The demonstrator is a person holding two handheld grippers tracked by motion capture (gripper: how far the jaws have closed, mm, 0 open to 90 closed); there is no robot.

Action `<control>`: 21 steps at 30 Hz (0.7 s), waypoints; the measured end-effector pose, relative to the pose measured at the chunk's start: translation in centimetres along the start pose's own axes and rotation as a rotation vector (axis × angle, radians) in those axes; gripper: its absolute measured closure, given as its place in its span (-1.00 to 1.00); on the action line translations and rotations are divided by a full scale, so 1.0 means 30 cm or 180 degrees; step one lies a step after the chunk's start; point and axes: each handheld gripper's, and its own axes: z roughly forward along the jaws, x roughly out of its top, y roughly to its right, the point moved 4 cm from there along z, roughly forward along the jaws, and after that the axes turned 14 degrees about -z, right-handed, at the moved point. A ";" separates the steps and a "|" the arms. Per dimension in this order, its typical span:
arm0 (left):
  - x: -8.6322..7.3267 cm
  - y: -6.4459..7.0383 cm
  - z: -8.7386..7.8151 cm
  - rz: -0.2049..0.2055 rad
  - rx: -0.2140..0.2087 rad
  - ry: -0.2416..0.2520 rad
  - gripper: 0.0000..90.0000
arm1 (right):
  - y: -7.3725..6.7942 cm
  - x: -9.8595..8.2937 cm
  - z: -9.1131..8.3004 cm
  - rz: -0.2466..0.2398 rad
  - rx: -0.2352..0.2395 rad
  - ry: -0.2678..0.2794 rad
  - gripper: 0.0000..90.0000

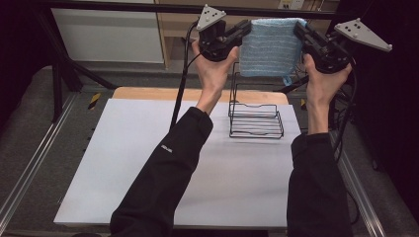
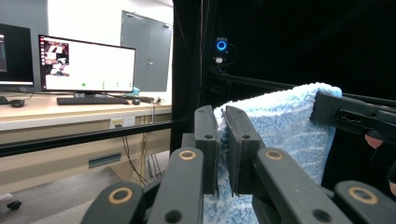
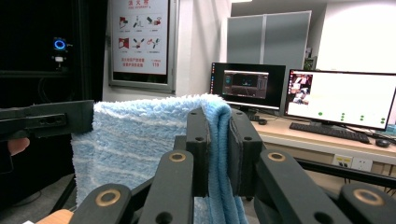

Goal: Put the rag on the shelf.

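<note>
white table [image 1: 123, 163] | wire rack [image 1: 255, 119] | both claws pinching blue towel [image 1: 269, 47] corners | left claw [image 2: 222, 140] | right claw [image 3: 218, 140]

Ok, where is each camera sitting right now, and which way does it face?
High view: above the table, looking forward and down; both forearms, left gripper, right gripper, wire rack.
Left gripper view: along its jaws, towel clamped.
Right gripper view: along its jaws, same towel.
Both gripper views share the towel, monitors.
</note>
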 end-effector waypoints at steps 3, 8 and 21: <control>-0.010 -0.012 0.011 0.0036 0.0025 -0.0021 0.86 | 0.003 -0.015 0.014 -0.0015 -0.0003 -0.0012 0.80; -0.031 -0.031 0.034 0.0096 0.0064 -0.0073 0.86 | 0.015 -0.055 0.038 0.0044 0.0005 -0.0059 0.80; -0.095 -0.069 0.085 0.0205 0.0114 -0.0233 0.86 | 0.033 -0.145 0.061 0.0100 -0.0012 -0.0223 0.80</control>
